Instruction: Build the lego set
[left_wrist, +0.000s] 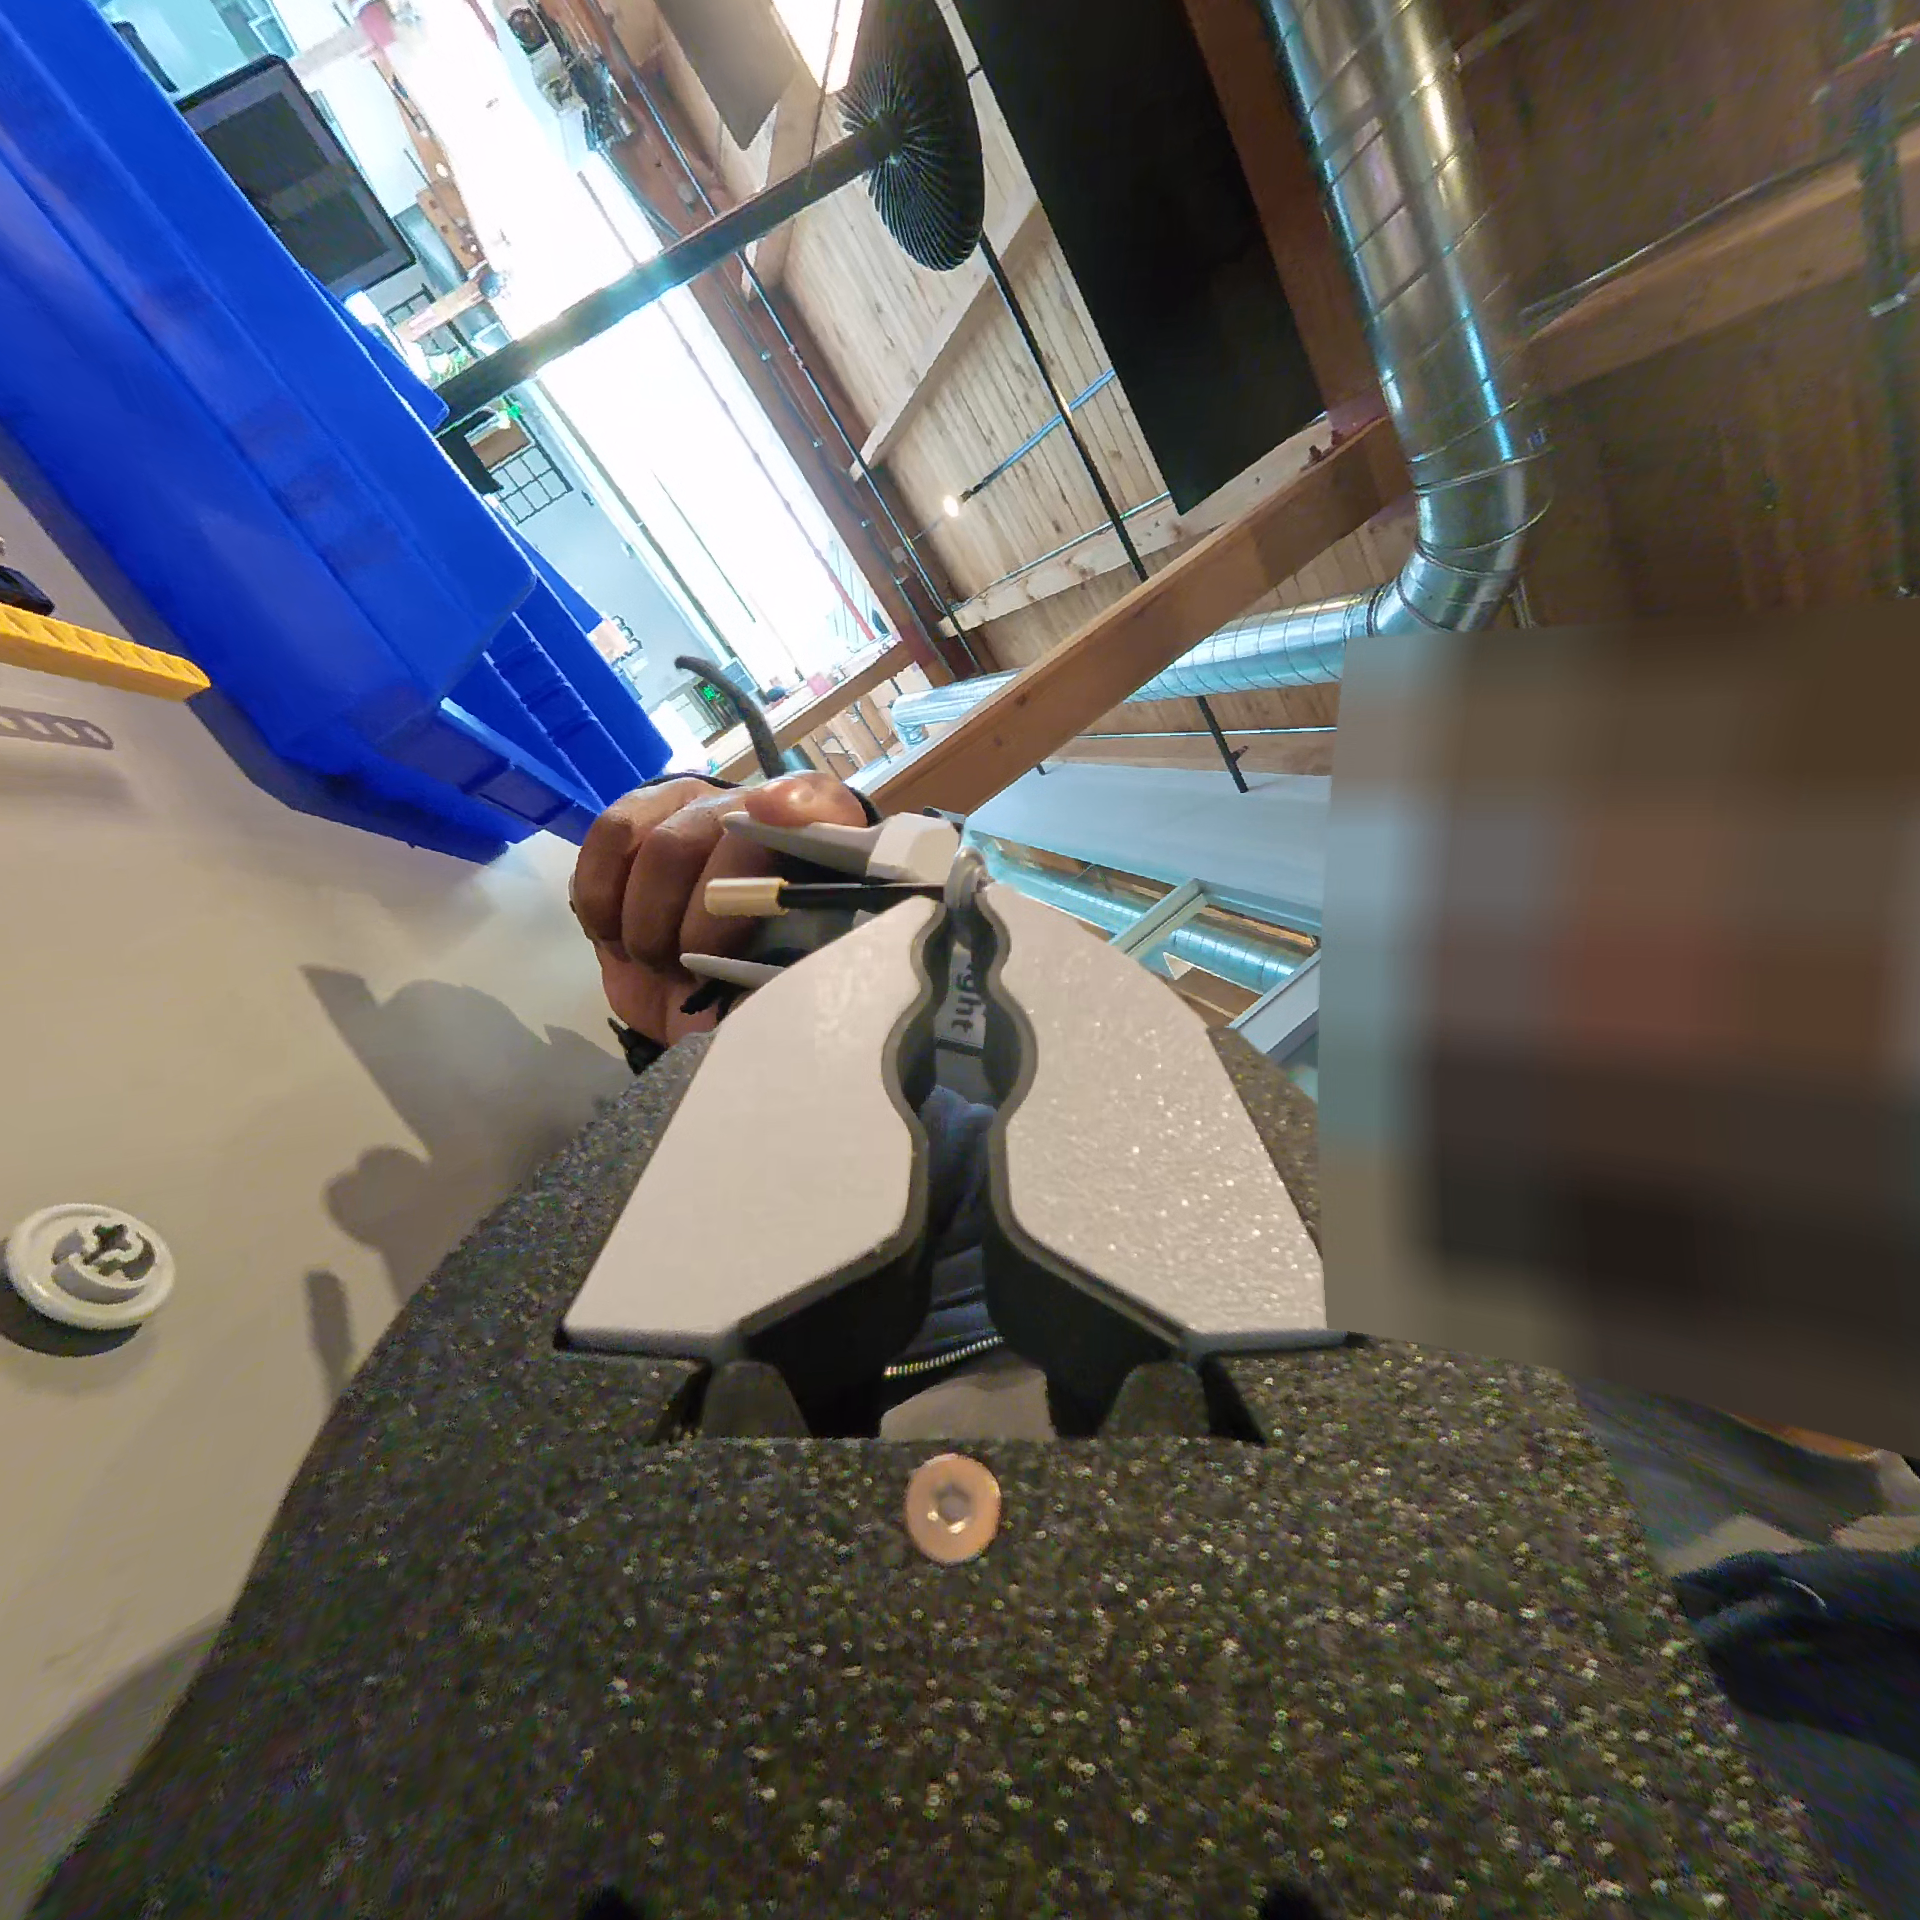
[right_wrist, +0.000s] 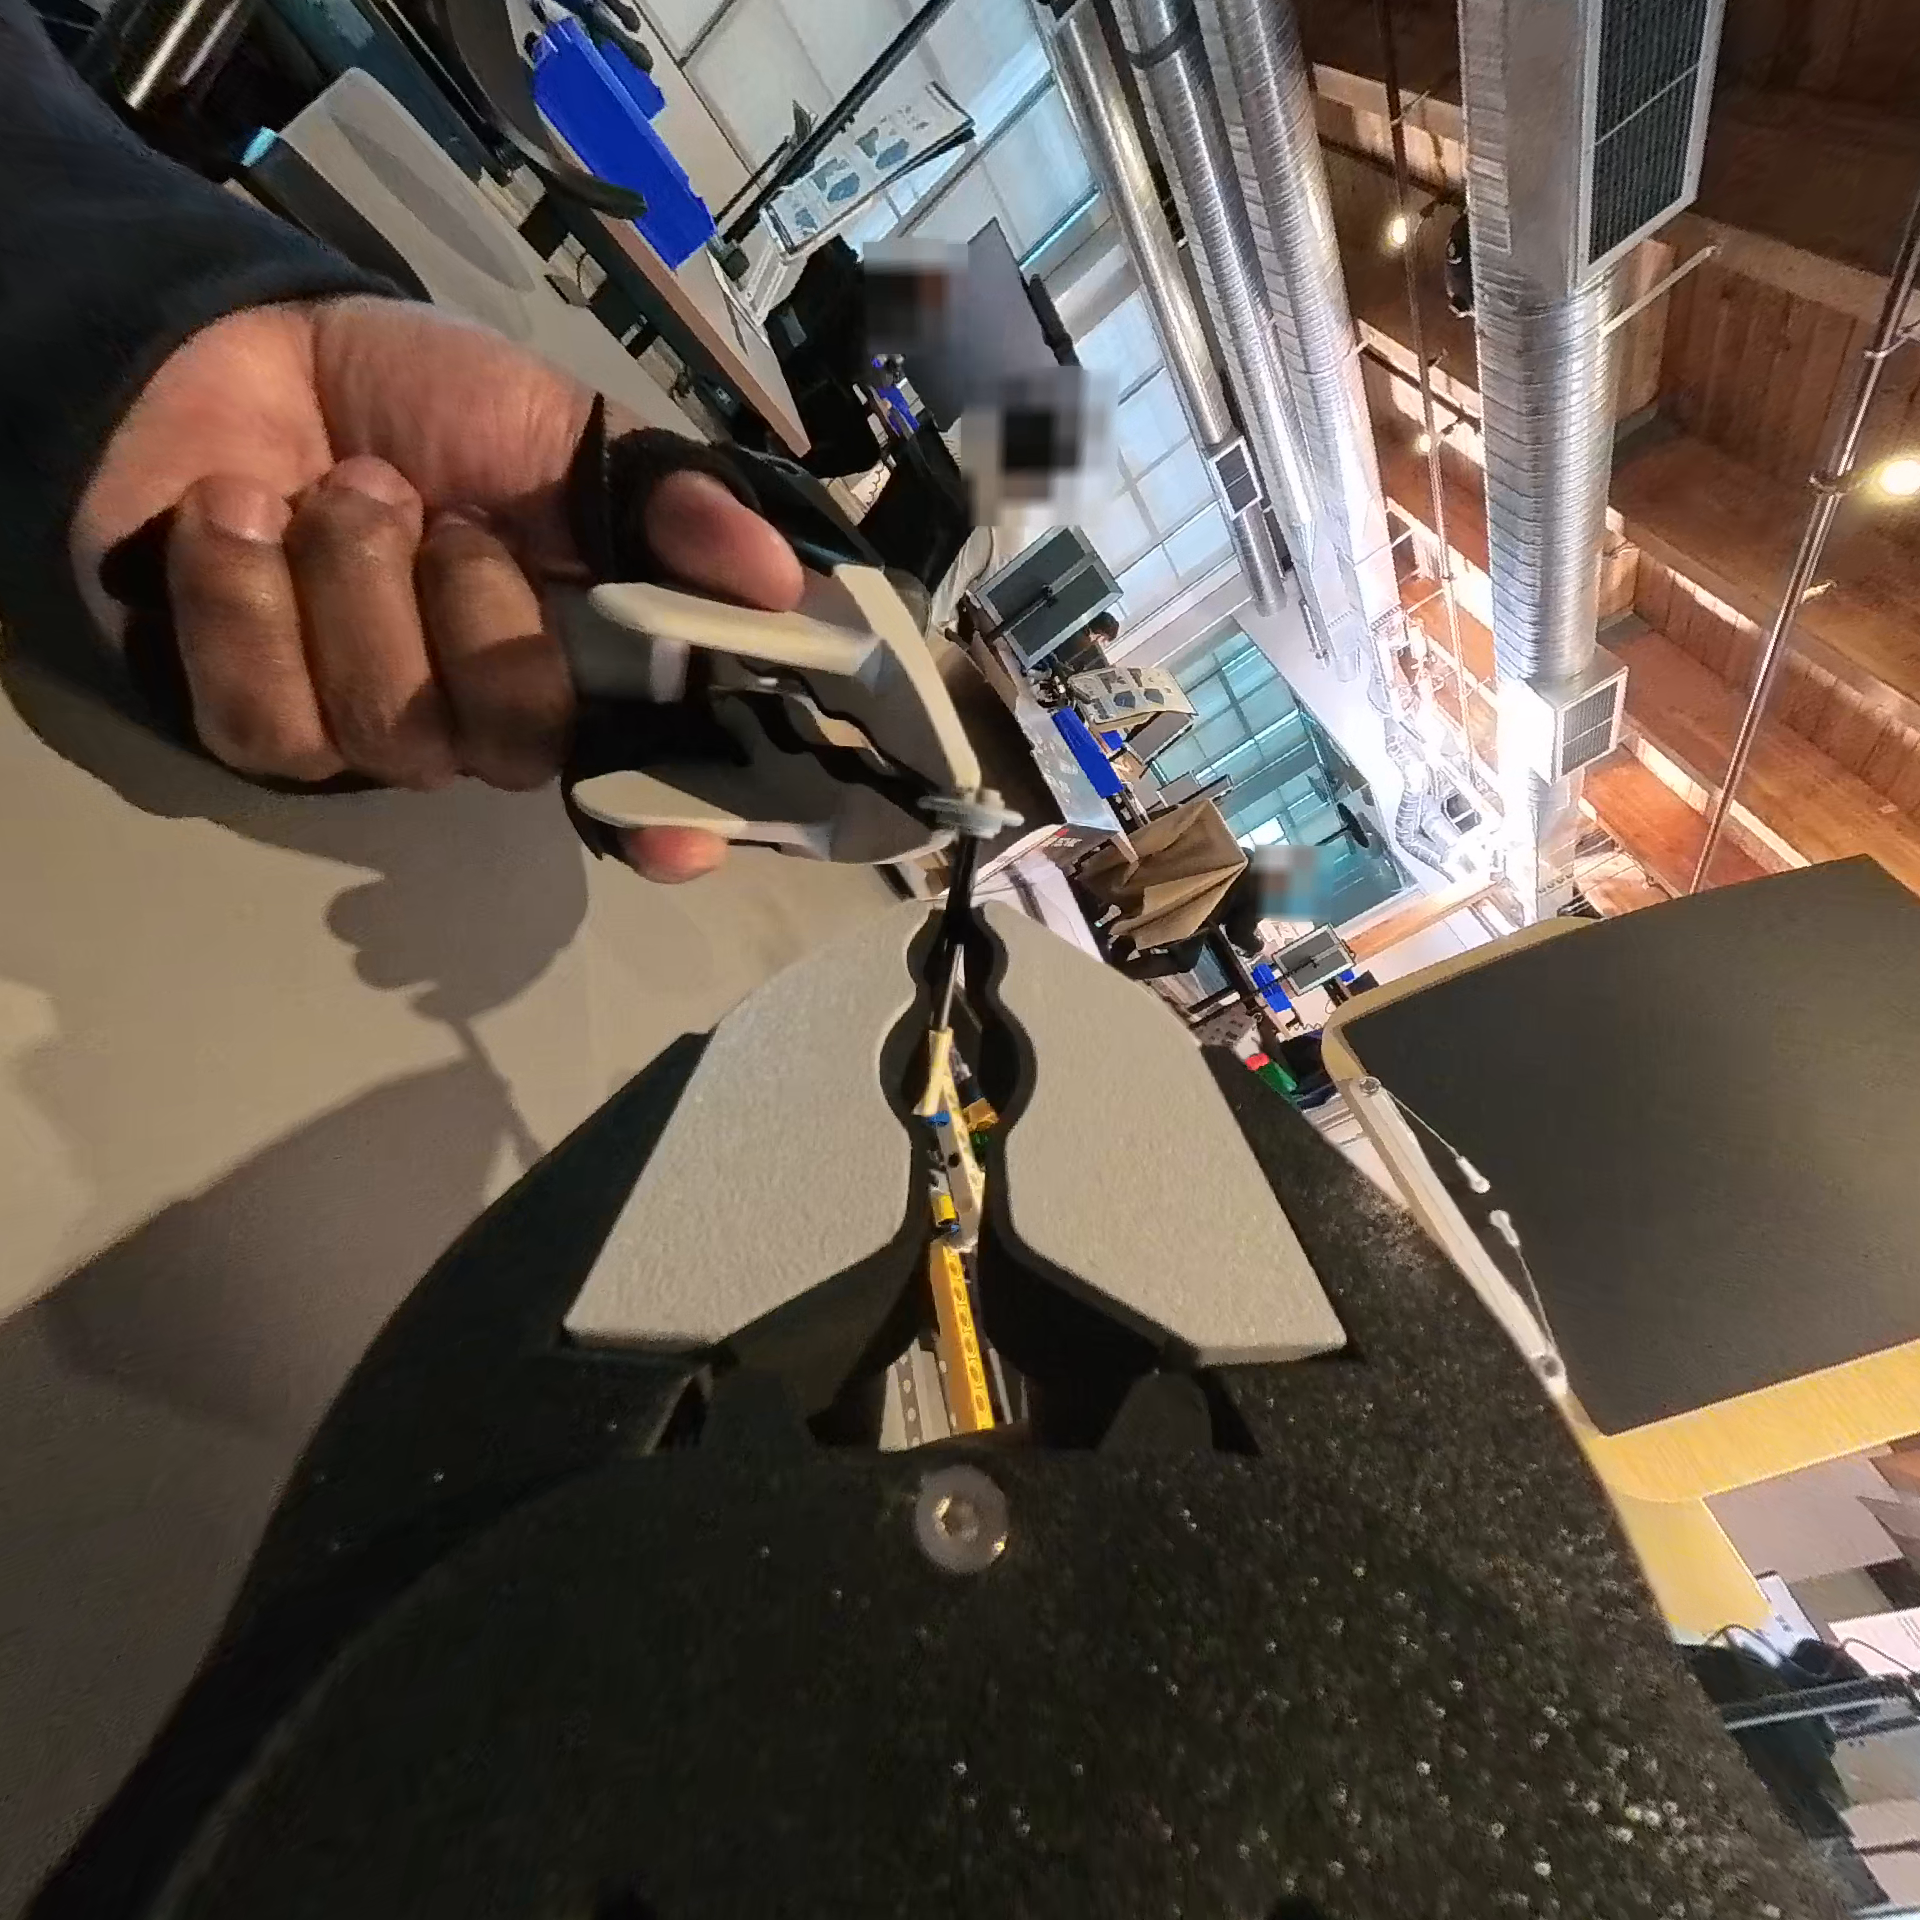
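Both grippers are lifted off the grey table (left_wrist: 208, 987) and meet tip to tip around a thin black axle (right_wrist: 961, 914); the left gripper (left_wrist: 961, 904) has its jaws pinched on a small grey bush (left_wrist: 966, 871) threaded on that axle, while the right gripper (right_wrist: 964, 940) has its jaws closed on the shaft itself. A cream sleeve (left_wrist: 743, 896) caps the axle's far end from the bush; a grey wheel hub (left_wrist: 88, 1262) and a yellow beam (left_wrist: 99, 660) lie on the table below the axle. The risk, I'd say, is the bush jamming or the slim axle twisting out if the two grippers push off-line.
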